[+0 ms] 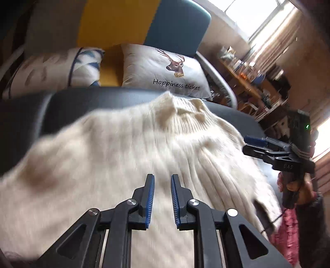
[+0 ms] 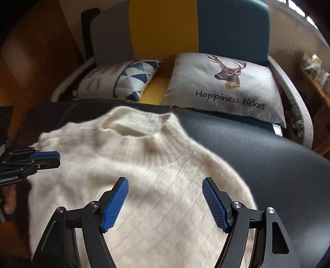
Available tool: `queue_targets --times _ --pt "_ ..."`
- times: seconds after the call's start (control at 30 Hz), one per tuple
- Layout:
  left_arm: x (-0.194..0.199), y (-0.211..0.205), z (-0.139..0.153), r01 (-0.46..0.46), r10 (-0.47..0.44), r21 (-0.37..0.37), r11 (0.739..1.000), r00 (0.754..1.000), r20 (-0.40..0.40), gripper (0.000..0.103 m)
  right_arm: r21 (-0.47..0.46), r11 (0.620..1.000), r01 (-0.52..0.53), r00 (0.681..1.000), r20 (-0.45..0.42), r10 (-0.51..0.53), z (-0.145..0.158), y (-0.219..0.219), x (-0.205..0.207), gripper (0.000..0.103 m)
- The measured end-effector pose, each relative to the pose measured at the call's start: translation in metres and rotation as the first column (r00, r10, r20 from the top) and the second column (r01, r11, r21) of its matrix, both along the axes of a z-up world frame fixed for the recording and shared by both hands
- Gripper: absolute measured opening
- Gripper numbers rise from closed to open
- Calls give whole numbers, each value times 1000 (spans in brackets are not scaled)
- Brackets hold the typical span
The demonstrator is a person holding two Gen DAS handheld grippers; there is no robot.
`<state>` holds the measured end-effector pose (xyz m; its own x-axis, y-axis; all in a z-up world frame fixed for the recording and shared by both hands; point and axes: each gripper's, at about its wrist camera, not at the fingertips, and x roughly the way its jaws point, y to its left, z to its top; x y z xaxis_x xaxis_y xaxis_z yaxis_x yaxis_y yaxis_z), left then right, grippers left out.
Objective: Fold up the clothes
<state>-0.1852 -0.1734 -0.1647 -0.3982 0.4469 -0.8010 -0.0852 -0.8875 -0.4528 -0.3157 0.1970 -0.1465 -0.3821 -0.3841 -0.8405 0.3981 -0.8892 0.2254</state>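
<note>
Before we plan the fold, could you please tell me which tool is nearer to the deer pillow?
Right. The right tool hovers over the sweater, the deer pillow ahead to its right; the left tool sits at the sweater's far left edge.

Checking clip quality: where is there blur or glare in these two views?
Left wrist view: sweater smeared by motion blur, window blown out. Right wrist view: sweater's near part blurred, deer pillow sharp; fisheye bends the edges in both.
</note>
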Motion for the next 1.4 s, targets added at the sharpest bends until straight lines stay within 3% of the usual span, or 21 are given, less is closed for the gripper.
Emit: queue_targets --times 0.1,0.17,0.2,0.27,0.33,0.37,0.4,0.47,0.53,0.6,0.67,0.83,0.87,0.93,0.97,1.03,1.07,1.13,1.2,1.3,1.4 --pt "63 -32 4 -57 55 74 996 998 28 17 -89 996 -27 998 50 32 17 19 68 75" --pt "112 -49 -4 -101 96 85 991 994 60 17 -18 999 -37 998 60 38 15 24 112 70" --pt "131 -54 -8 -120 113 102 988 991 73 18 21 999 -41 997 64 40 14 26 134 48" --pt "166 -59 -15 -142 129 137 980 987 98 19 61 998 -32 994 106 25 1 32 168 13" --pt "193 -56 -20 -165 153 128 978 983 98 20 28 999 -15 987 163 10 -17 41 189 15" --pt "203 -54 -22 -168 154 146 975 983 101 22 28 1000 5 985 169 -10 -25 46 195 25" --pt "211 -51 -25 -173 157 166 971 982 108 24 32 999 28 985 172 -33 -33 50 201 43" --pt "223 -45 -31 -188 164 204 961 978 128 29 20 998 67 982 175 -69 -42 56 211 58" --pt "228 -34 -33 -178 156 183 967 980 127 31 12 996 85 981 174 -86 -47 58 219 61" --pt "231 -23 -36 -159 138 177 971 983 123 36 9 996 92 981 168 -93 -50 59 224 77" --pt "230 -13 -39 -153 138 145 977 984 114 37 15 995 101 980 169 -102 -53 62 229 86" --pt "227 10 -35 -158 152 72 985 985 82 38 -15 992 129 980 155 -125 -57 67 235 89" --pt "227 17 -33 -148 146 29 989 987 70 37 -8 993 120 982 148 -118 -58 64 237 92" --pt "225 30 -31 -129 132 -56 990 990 49 22 41 996 79 989 121 -83 -60 55 241 95" --pt "224 35 -31 -125 130 -84 989 991 45 7 76 995 61 991 111 -69 -61 50 242 96" --pt "221 31 -33 -146 150 -60 987 987 63 6 150 988 29 995 93 -43 -63 40 246 96" --pt "219 28 -33 -153 157 -53 987 985 70 5 176 984 27 995 89 -44 -63 36 246 93" --pt "216 18 -28 -169 174 -79 983 983 65 4 175 984 31 996 80 -45 -58 36 248 72" --pt "213 0 -20 -198 204 -102 975 977 55 4 154 987 38 996 72 -49 -51 38 249 23" --pt "208 -29 -6 -240 247 -146 960 969 33 3 145 988 47 997 57 -56 -44 39 256 20" --pt "206 -49 -1 -245 257 -198 949 966 37 3 44 997 64 994 89 -67 -39 43 269 20"
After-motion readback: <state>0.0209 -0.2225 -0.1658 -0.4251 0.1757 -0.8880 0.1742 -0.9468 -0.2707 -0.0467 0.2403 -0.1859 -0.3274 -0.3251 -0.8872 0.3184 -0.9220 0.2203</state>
